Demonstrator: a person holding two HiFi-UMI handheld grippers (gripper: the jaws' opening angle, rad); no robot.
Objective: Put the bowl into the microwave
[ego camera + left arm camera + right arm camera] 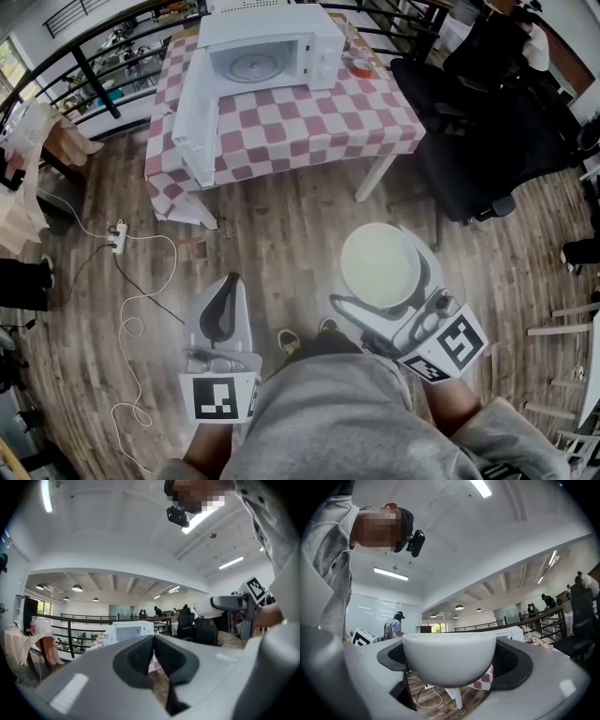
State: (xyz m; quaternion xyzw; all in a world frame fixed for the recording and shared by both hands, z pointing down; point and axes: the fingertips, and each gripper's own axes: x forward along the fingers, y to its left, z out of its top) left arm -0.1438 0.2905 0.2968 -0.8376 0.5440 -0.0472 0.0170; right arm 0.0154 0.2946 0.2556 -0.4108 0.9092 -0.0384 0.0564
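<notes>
A white bowl [380,265] sits upright between the jaws of my right gripper [386,281], which is shut on it; in the right gripper view the bowl [449,660] fills the space between the dark pads. My left gripper [223,305] is shut with nothing in it, its pads [140,657] pressed together. The white microwave [272,49] stands on the checkered table [309,127] ahead, its door [192,117] swung wide open to the left and the glass turntable [254,67] visible inside. Both grippers hang over the wooden floor, well short of the table.
A black office chair [469,141] stands right of the table. A power strip [118,236] and white cable lie on the floor at left. A small red-topped item [359,64] sits beside the microwave. A black railing [94,56] runs behind the table.
</notes>
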